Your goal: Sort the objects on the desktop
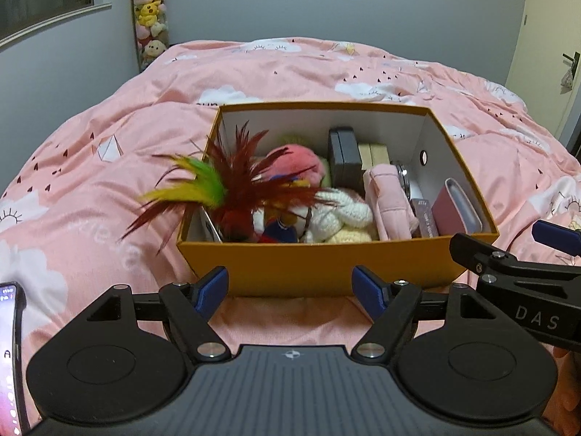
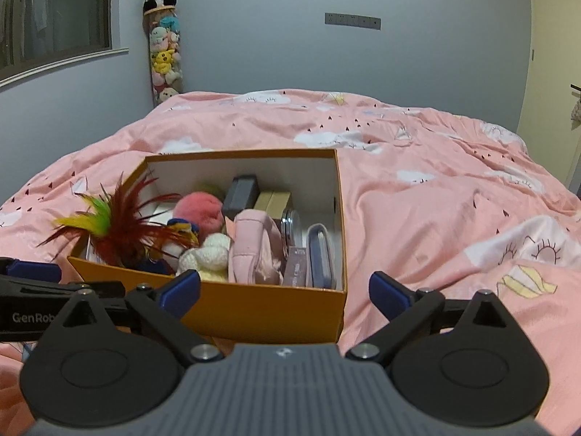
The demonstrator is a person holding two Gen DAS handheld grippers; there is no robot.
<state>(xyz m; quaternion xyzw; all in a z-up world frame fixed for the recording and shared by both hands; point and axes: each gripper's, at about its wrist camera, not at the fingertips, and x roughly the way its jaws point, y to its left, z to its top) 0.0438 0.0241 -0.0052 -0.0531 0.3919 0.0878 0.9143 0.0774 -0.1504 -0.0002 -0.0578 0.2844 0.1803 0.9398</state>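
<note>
An orange cardboard box [image 1: 326, 269] stands on the bed and also shows in the right wrist view [image 2: 268, 309]. It holds a red, green and yellow feather toy [image 1: 225, 189], a pink plush [image 1: 297, 163], white knitted items [image 1: 345, 210], a dark case [image 1: 345, 156], a pink pouch [image 1: 388, 200] and a maroon case [image 1: 457, 210]. My left gripper [image 1: 290, 290] is open and empty just before the box's near wall. My right gripper [image 2: 285, 290] is open and empty at the box's near right corner.
A pink printed duvet [image 2: 435, 196] covers the bed. A phone [image 1: 11, 356] is at the left edge. A tall tube of plush toys [image 2: 165, 54] stands against the grey wall. A door [image 1: 552, 36] is at the right.
</note>
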